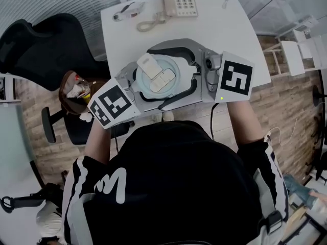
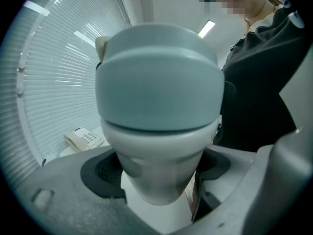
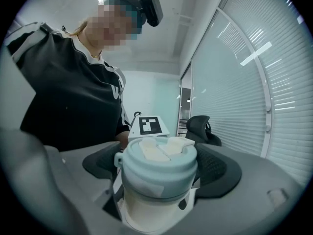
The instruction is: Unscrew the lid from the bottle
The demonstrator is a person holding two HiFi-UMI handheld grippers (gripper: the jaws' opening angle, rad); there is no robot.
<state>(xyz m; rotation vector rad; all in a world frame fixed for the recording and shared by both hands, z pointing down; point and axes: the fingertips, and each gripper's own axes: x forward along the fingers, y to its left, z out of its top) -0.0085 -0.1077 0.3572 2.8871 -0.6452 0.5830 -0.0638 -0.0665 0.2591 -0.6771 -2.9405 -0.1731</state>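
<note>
Bottle (image 2: pixel 161 173): white tapered body, held upright in the air over the near edge of the white surface (image 1: pixel 225 29).
Lid (image 3: pixel 159 168): pale blue with white flip tabs, seated on the bottle.
Left tongs (image 2: pixel 159 168): closed on the bottle's body.
Right tongs (image 3: pixel 161 170): closed round the lid.
Telephone (image 1: pixel 179 1): at the surface's far edge.

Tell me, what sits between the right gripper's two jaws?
The pale blue bottle lid, with a white flip cap on top. The right gripper closes its jaws on the lid's sides, as the right gripper view shows.
</note>
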